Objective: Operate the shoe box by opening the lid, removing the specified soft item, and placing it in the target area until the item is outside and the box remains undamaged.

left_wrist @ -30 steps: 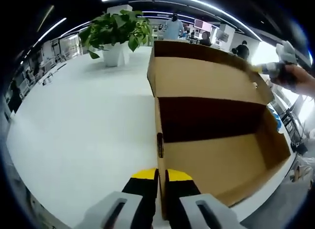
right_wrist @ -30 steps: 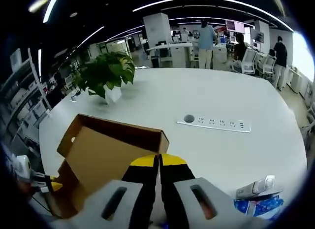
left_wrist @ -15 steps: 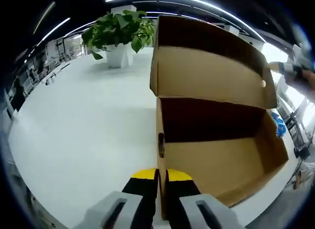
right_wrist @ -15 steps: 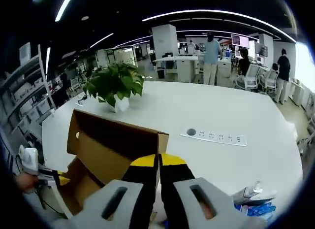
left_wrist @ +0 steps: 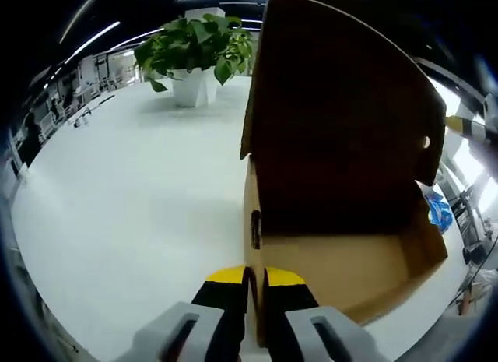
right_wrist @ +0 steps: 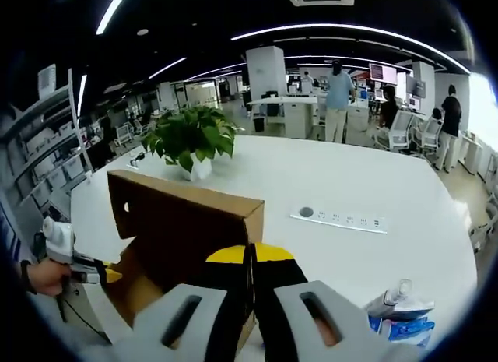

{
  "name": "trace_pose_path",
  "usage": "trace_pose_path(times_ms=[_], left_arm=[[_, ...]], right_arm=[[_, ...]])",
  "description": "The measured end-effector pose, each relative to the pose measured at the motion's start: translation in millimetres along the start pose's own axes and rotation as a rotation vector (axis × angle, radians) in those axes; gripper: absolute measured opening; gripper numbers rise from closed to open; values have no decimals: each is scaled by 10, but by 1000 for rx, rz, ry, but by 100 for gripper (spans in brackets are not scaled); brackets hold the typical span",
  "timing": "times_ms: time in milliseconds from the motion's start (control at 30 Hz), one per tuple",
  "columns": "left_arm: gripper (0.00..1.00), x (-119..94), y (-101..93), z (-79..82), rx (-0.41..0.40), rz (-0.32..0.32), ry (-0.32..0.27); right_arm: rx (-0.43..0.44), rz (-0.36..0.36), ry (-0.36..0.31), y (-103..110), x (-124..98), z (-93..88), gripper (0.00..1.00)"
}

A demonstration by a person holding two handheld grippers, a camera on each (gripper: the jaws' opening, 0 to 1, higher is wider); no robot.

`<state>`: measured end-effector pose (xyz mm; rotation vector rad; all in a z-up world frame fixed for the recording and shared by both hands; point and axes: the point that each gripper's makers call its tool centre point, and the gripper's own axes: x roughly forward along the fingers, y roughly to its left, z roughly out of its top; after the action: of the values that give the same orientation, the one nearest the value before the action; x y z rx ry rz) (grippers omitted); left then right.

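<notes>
White table (left_wrist: pixel 117 191) carrying a potted plant (left_wrist: pixel 198 47) in a white pot at 12 o'clock in the left gripper view. In the right gripper view: a white power strip (right_wrist: pixel 340 219) at 3 o'clock, blue-and-white packaging (right_wrist: pixel 401 315) at 4 o'clock, desks and standing people (right_wrist: pixel 338 89) at 1 o'clock, shelving (right_wrist: pixel 35 144) at 9 o'clock.

White table (right_wrist: pixel 373 183) (box (right_wrist: pixel 183 222), plant (right_wrist: pixel 191 140), power strip (right_wrist: pixel 342 219)).
</notes>
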<state>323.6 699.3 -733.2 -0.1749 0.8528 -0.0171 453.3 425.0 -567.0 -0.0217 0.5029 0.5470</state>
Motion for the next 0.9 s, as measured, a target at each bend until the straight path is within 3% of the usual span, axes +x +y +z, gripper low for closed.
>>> trace_pose_path(times_ms=[300,467,567,700,900], left_arm=[[9,17,1,31,-32,-44,-13],[14,5,-37,28,21,-138,-7],[16,-27,3,30,30,-151,-16],[23,-154,45,92,39,-156,-41],[24,-374,32,191,106,-159,-81]], right_arm=[[-16,-1,-11,91,-146,-91,0],[9,-8,-20,116,-215,-146,0],[5,-6,-30,167,-247,-180,0],[-1,-20,-43,181,-302,-234,0],[-2,-22,-57,171,-354,-367,0]])
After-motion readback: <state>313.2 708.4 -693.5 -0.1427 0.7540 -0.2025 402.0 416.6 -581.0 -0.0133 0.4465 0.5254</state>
